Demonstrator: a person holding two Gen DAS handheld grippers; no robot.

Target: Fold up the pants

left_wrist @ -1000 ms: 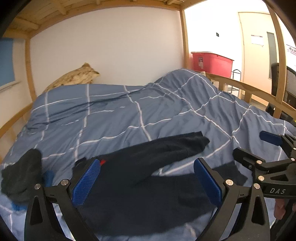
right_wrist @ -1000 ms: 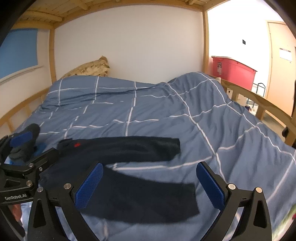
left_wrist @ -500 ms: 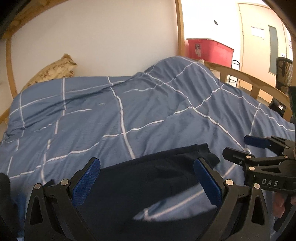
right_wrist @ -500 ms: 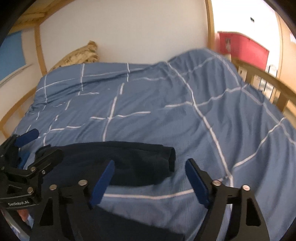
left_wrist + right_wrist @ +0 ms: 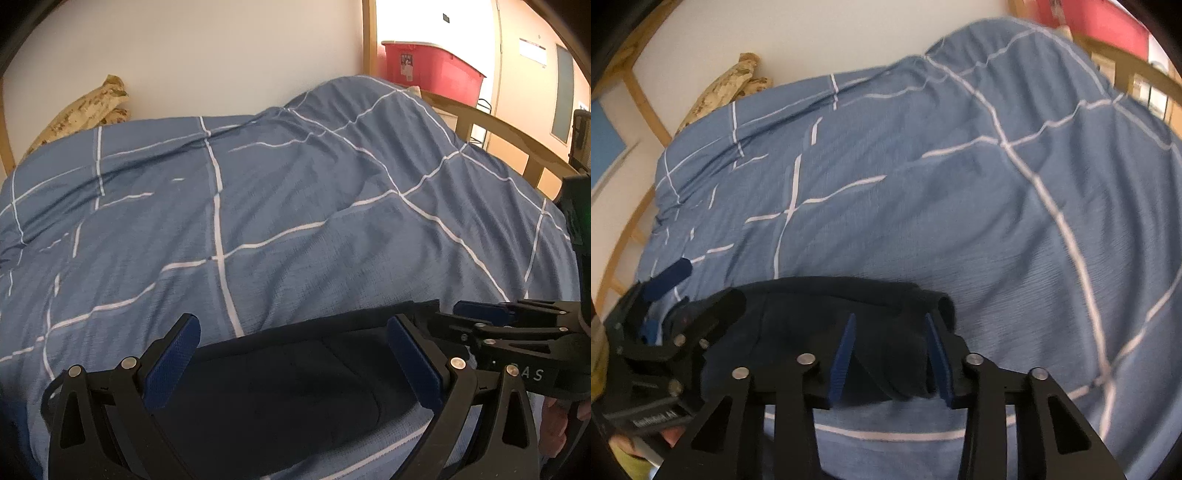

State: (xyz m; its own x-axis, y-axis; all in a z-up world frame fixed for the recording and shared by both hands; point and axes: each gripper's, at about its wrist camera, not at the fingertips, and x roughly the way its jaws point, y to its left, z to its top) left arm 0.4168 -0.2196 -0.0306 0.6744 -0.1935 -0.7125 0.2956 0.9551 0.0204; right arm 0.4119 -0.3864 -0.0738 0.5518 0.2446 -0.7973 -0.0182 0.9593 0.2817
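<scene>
Dark navy pants (image 5: 820, 325) lie across the near edge of a bed, on a blue duvet (image 5: 295, 206) crossed with white lines, their long axis running left to right and the leg end pointing right. The right gripper (image 5: 892, 352) stands over that right-hand end, its jaws just having closed in to a narrow gap with a bunch of the dark fabric between the blue pads; whether the pads already pinch the cloth cannot be told. The left gripper (image 5: 291, 360) is further left along the garment, its jaws spread wide over the dark cloth and holding nothing. In the left wrist view the right gripper sits just beside it, at the pants' right edge. A tan patterned pillow (image 5: 85, 110) leans against the white wall at the far left of the bed, a red storage bin (image 5: 432, 66) stands beyond the wooden bed rail (image 5: 509, 136) at far right.
</scene>
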